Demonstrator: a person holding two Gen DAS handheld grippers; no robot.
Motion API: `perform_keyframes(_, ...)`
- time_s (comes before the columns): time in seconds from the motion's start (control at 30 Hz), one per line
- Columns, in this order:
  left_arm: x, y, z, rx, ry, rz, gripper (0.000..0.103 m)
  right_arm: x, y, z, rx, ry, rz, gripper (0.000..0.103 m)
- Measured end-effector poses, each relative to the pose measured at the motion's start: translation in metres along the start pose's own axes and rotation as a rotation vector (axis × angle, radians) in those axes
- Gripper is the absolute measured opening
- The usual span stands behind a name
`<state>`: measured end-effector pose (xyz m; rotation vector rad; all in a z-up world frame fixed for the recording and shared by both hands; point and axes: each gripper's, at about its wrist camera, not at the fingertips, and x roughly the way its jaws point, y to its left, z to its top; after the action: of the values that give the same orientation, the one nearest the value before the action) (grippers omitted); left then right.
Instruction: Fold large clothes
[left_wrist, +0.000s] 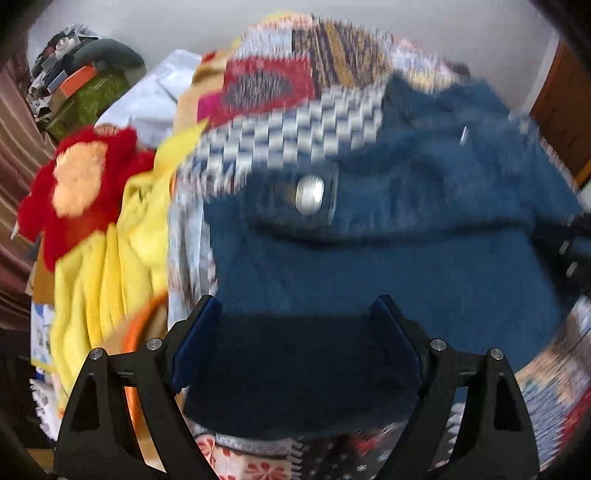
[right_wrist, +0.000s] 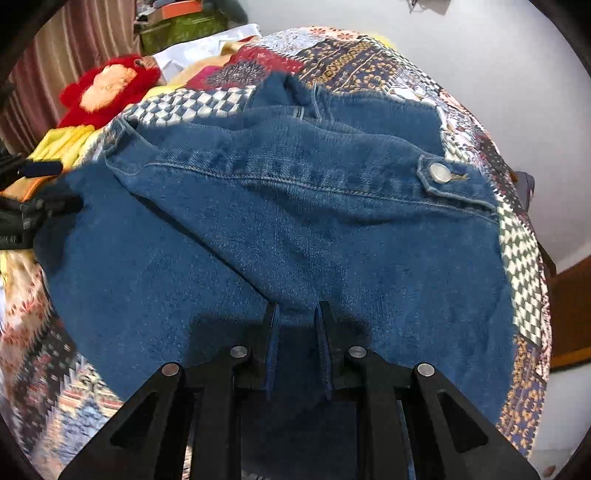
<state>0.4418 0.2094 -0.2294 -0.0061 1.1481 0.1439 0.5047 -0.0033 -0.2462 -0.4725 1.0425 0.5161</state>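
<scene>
A blue denim jacket (right_wrist: 280, 206) lies spread on a patchwork quilt (right_wrist: 354, 55). A cuff tab with a silver button (right_wrist: 440, 172) lies at its right side. In the left wrist view the jacket (left_wrist: 424, 229) and its button (left_wrist: 309, 194) are blurred. My left gripper (left_wrist: 297, 308) is open, its jaws wide apart just above the jacket's near edge, holding nothing. My right gripper (right_wrist: 297, 308) is shut on a fold of the denim at the jacket's near middle. The left gripper also shows at the left edge of the right wrist view (right_wrist: 40, 170).
A red and orange plush toy (left_wrist: 79, 184) and a yellow cloth (left_wrist: 122, 236) lie left of the jacket. A white cloth (left_wrist: 155, 96), a green box (left_wrist: 92, 99) and stacked clutter sit at the back left. A striped curtain (right_wrist: 55, 62) hangs left. A wooden door (left_wrist: 565, 110) stands right.
</scene>
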Motion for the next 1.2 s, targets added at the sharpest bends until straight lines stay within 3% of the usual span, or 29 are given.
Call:
perform_keyframes(0.07,0.008,-0.001,-0.015,0.007,0.010,0.023,0.087,-0.004,-0.001,-0.004,-0.016,-0.004,-0.045,0.015)
perform_keyframes(0.13,0.011,0.004,-0.024,-0.017,-0.001,0.009,0.089,-0.005,0.000,-0.008,-0.062,0.005,-0.186,0.015)
perform_keyframes(0.2,0.014,0.011,-0.030,-0.060,0.007,-0.004,0.092,-0.008,-0.002,-0.015,-0.104,-0.008,-0.235,0.016)
perform_keyframes(0.23,0.015,0.015,-0.032,-0.080,0.008,-0.018,0.092,-0.005,-0.006,-0.019,-0.115,0.011,-0.305,0.016)
perform_keyframes(0.27,0.016,0.016,-0.033,-0.087,0.008,-0.020,0.095,-0.004,-0.009,-0.022,-0.119,0.018,-0.327,0.025)
perform_keyframes(0.33,0.019,0.019,-0.037,-0.099,0.012,-0.010,0.098,-0.009,-0.023,-0.028,-0.096,-0.017,-0.355,0.062)
perform_keyframes(0.37,0.020,0.019,-0.039,-0.099,0.012,-0.012,0.098,-0.010,-0.031,-0.029,-0.074,-0.024,-0.384,0.088)
perform_keyframes(0.4,0.020,0.021,-0.040,-0.098,0.012,-0.013,0.098,-0.010,-0.040,-0.030,-0.050,-0.026,-0.386,0.096)
perform_keyframes(0.53,0.019,0.023,-0.038,-0.101,0.020,-0.021,0.098,-0.010,-0.091,-0.044,0.113,0.005,-0.275,0.096)
perform_keyframes(0.67,0.012,0.022,-0.016,-0.068,0.007,0.027,0.098,-0.018,-0.125,-0.055,0.274,-0.004,-0.129,0.096)
perform_keyframes(0.87,0.031,0.006,0.042,-0.058,0.024,0.039,0.098,-0.021,-0.128,-0.064,0.278,-0.022,-0.128,0.096)
perform_keyframes(1.03,0.058,0.012,0.087,-0.148,0.036,0.100,0.098,-0.014,-0.150,-0.071,0.357,-0.025,-0.172,0.101)
perform_keyframes(1.13,0.068,0.018,0.099,-0.188,0.038,0.090,0.098,-0.009,-0.169,-0.082,0.454,-0.017,-0.094,0.103)
perform_keyframes(1.2,0.066,0.012,0.101,-0.140,0.020,0.123,0.098,-0.009,-0.175,-0.086,0.477,-0.022,-0.060,0.103)
